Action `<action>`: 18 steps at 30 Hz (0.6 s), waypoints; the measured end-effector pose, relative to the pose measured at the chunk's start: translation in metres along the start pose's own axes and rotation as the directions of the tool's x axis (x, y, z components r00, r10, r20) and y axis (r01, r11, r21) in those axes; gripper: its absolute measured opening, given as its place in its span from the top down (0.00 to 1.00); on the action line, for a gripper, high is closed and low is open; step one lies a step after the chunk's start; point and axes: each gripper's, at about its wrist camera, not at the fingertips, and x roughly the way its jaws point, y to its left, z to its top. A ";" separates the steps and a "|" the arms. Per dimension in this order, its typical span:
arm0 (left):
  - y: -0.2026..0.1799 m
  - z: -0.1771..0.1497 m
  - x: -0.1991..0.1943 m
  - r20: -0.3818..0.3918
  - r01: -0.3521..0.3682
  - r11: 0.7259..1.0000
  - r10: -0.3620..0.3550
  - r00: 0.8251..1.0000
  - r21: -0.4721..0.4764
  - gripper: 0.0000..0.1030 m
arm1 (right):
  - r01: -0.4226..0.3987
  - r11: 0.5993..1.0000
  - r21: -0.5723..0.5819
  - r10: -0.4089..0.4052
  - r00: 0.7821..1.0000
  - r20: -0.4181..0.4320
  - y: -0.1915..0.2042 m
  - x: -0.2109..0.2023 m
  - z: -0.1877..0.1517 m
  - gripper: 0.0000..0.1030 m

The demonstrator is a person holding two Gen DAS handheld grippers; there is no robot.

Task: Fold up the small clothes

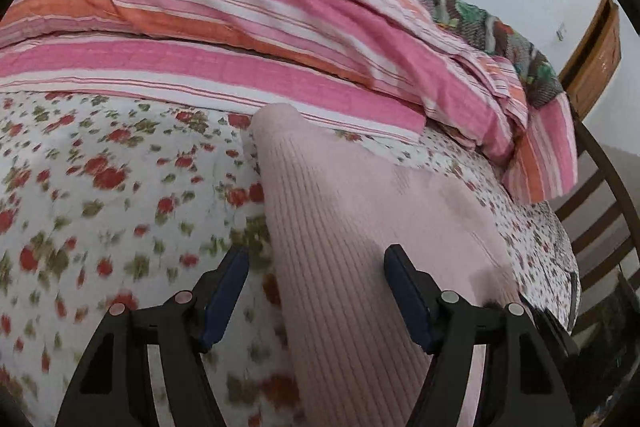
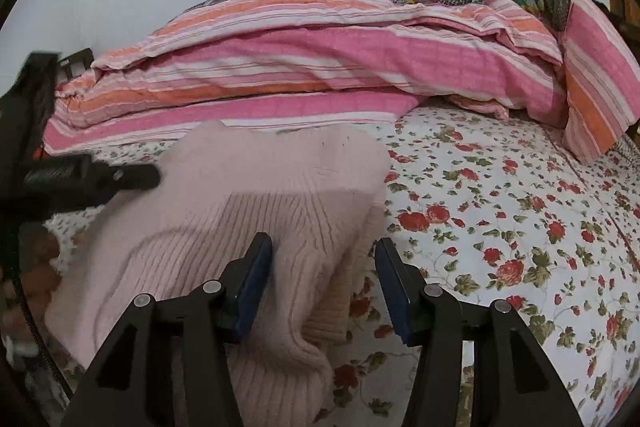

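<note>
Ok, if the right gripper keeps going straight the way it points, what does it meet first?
Probably the pink sweater: its folded right edge lies between the open fingers of the right gripper, just ahead. Past that comes the floral sheet, then the striped quilt. Depth is hard to judge in this fisheye view.

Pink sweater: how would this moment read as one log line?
task: fold small clothes | pink sweater: partly folded on floral sheet | left gripper: open over it | right gripper: open at its edge

Pale pink ribbed knit sweater (image 2: 248, 211): lies on the bed, body spread flat, far edge just beside the striped bedding. One ribbed sleeve (image 2: 280, 307) is folded across the near part, cuff at near right.
</note>
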 end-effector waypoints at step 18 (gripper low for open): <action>0.002 0.035 0.037 -0.002 -0.093 0.995 0.094 0.996 0.029 0.71 | -0.028 0.999 0.019 0.028 1.000 0.000 -0.006 0.004 0.002 0.48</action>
